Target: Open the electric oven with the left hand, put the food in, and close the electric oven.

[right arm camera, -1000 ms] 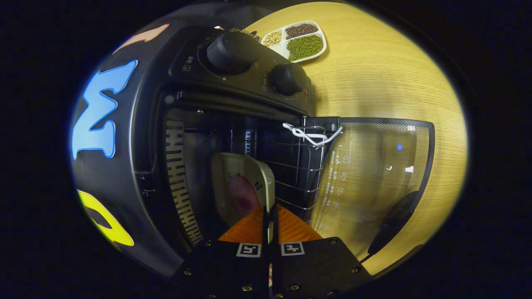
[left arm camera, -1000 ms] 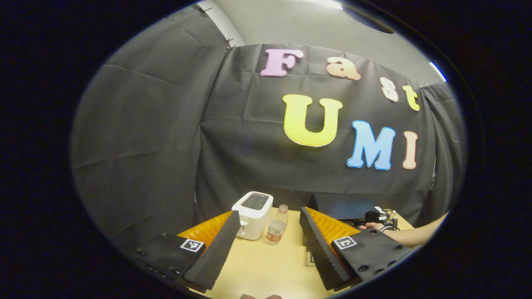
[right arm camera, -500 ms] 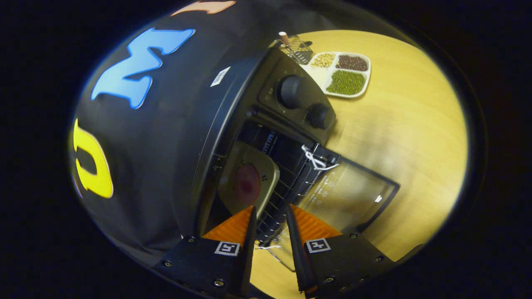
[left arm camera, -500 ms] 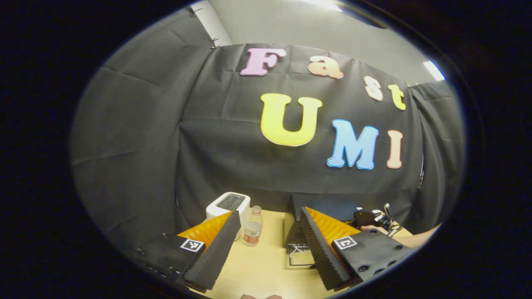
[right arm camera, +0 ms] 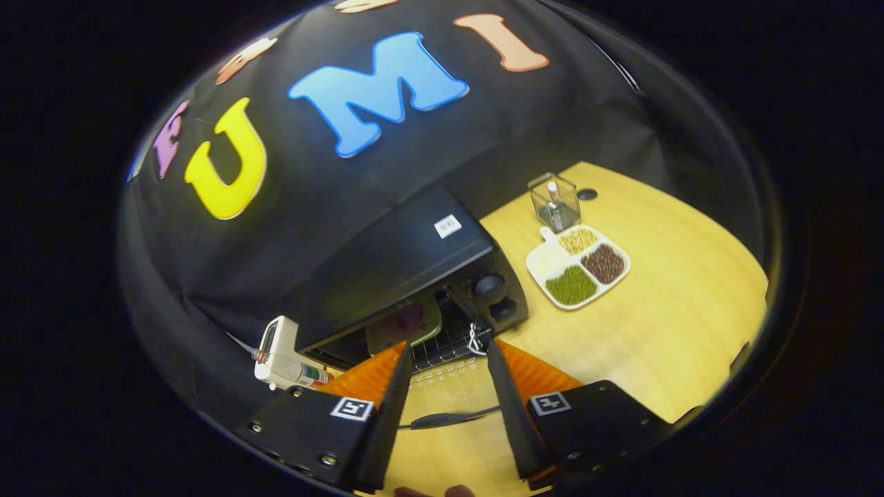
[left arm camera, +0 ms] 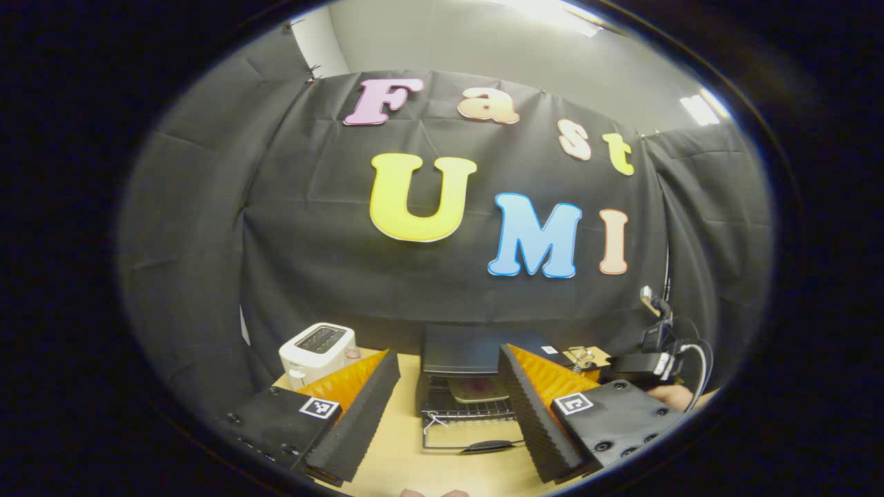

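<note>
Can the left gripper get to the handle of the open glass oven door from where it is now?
Probably yes. The left gripper is open and empty, and the dark bar handle of the lowered glass oven door lies between its fingers with nothing in the way.

Both hand-held grippers, left (left arm camera: 447,414) and right (right arm camera: 445,407), hang parted, empty.

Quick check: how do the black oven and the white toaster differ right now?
The black electric oven is wide and low; the white toaster is small and boxy. The oven's glass door lies folded down with a plate of food on its rack; the toaster's top slot looks empty. Both stand on the wooden table by the wall.
</note>
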The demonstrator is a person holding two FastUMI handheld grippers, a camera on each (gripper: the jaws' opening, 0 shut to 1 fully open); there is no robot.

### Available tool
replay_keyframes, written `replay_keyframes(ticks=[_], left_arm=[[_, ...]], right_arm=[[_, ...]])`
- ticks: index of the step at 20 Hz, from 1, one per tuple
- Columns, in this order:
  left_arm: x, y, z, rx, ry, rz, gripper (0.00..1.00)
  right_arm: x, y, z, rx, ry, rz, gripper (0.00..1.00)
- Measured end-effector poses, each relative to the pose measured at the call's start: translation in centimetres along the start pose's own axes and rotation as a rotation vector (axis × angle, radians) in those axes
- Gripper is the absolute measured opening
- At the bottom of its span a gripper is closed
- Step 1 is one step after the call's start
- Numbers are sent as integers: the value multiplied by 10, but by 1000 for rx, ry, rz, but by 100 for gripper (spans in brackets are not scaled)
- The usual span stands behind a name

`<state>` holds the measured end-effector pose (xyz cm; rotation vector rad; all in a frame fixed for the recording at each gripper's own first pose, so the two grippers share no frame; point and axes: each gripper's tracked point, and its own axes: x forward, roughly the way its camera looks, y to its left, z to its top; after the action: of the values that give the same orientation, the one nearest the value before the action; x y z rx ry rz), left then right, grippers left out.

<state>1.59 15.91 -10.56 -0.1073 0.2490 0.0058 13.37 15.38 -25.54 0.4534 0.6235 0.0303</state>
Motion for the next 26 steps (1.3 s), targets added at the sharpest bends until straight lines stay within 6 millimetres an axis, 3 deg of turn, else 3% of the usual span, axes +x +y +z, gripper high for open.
replay_keyframes(ticks=[2, 3, 4, 6, 8, 10, 13, 19, 23, 26], left_arm=[[2, -15, -1, 11, 7, -8, 97], [2, -23, -1, 15, 6, -8, 93], [2, -29, 1, 18, 4, -6, 100], [4, -44, 3, 26, 3, -6, 97], [5, -59, 3, 32, 5, -17, 100], [7, -70, 6, 35, 3, -19, 100], [7, -81, 18, 37, -14, -13, 100], [16, -94, 26, 47, -15, -8, 100], [27, -97, 2, 46, 53, -3, 100], [36, -104, -29, 39, 153, -22, 100]], right_arm=[[-27, -14, 28, -106, -82, 12, 92], [-41, -20, 44, -147, -137, 12, 92], [-57, -24, 61, -171, -195, 15, 92], [-90, -28, 95, -210, -312, 30, 92], [-123, -33, 124, -290, -416, 17, 91], [-151, -31, 140, -375, -474, 30, 91], [-176, -27, 150, -433, -518, 55, 91], [-189, -44, 162, -360, -554, 61, 92], [-191, -55, 169, -367, -559, 44, 92], [-192, -57, 168, -380, -555, 48, 92]])
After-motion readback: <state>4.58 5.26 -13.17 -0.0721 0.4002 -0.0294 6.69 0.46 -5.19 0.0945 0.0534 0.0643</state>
